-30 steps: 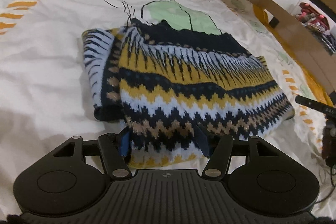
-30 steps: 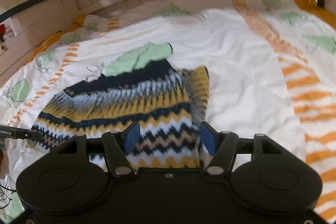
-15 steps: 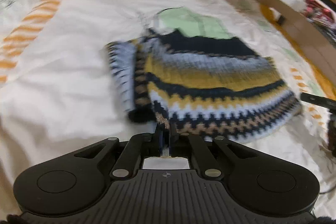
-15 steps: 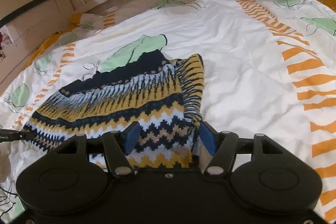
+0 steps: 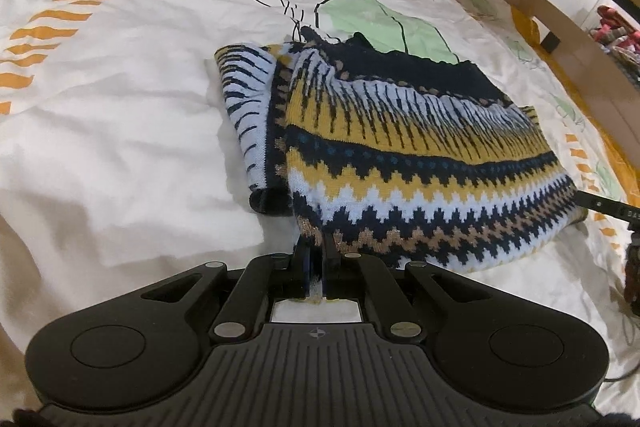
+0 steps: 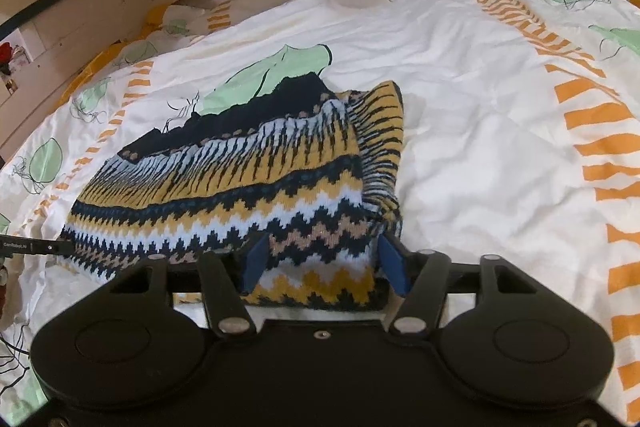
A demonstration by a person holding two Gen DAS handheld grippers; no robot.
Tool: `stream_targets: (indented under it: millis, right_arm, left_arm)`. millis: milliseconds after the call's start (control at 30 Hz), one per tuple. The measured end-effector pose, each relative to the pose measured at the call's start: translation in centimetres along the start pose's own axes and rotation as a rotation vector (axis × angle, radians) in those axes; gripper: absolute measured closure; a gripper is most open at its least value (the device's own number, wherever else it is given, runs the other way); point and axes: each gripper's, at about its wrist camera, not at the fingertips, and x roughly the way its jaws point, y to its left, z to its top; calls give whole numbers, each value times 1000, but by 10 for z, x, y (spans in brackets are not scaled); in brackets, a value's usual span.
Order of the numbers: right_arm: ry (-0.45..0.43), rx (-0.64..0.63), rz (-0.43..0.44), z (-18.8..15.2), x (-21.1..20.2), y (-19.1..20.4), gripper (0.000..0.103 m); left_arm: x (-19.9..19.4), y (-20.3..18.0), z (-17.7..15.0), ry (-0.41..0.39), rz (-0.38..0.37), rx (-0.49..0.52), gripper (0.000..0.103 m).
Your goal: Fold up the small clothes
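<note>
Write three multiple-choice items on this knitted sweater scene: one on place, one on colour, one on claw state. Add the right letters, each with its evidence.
1. Where does the sweater lie?
A. On the white bedspread
B. On a wooden floor
C. In a basket

2. Which colour shows in the sweater's zigzag bands?
A. Bright red
B. Mustard yellow
C. Purple

3. How do the two claws stand?
A. Both open
B. Both shut
C. Left claw shut on the sweater's near hem, right claw open

Answers:
1. A, since white cloth printed with orange stripes and green leaves surrounds the knit in both views.
2. B, since yellow zigzags run between navy and pale blue rows.
3. C, since the left fingers are pressed together with knit pinched between them, while the right blue pads stand wide apart astride the hem.
</note>
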Motion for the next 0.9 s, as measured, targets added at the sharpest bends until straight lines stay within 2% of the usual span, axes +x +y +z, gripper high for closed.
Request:
stream_targets:
  millis: [33,133,233,300,367,500,533,567,600,633,667,700,733,800,833,867,900]
  right_arm:
    - [6,4,1,0,1,0,50]
    - [33,-17,-24,-1,4,3,91]
    - [16,-69,-80,0,-3,7,93]
    - [39,-41,-119,-2,-5,-2,94]
    - [68,-4,-121,-4,0,-10,95]
    - [92,-25,-124,-4,4,-5,94]
    - [90,-25,-120,-4,4,-5,89]
    - [83,-24,-117,-4,3,-5,82]
    - [75,-21,-119,-4,2,-5,80]
    - [68,-16,-119,-3,0,-5,63]
    - [58,-6,-116,-2,-2,-6,45]
    - [45,6,-105,-2,-4,-7,37]
    - [33,19,-90,-1,-7,-8,24]
    - [13,51,-62,1,-9,-10,21]
    - [9,63,-58,2,-9,-11,16]
    - [6,75,-57,3,-9,-12,8]
    - [5,85,-57,4,-8,-13,5]
  left_arm:
    - [1,0,0,1,1,-1,98]
    - [0,-3,0,-1,12,18,98]
    - [-4,-3,0,-9,38,40,98]
    - [-1,3,-2,5,54,11,98]
    - [2,5,-2,16,59,5,97]
    - [3,-1,-1,11,79,38,94]
    - [2,-1,-1,6,76,42,91]
    - [0,-1,-1,2,76,38,76]
    - [-3,-1,-1,-5,76,29,68]
    - [-7,-1,-2,-17,71,18,59]
    - [-10,-2,-2,-27,71,8,55]
    - [-14,-3,-2,-41,76,0,53]
    - [-19,-5,-2,-59,78,-8,49]
    - [-28,-8,-1,-87,73,-29,33]
    - [-32,-9,0,-99,63,-42,22]
    - [-35,-11,0,-108,54,-56,16]
    - [-37,-15,2,-116,53,-66,14]
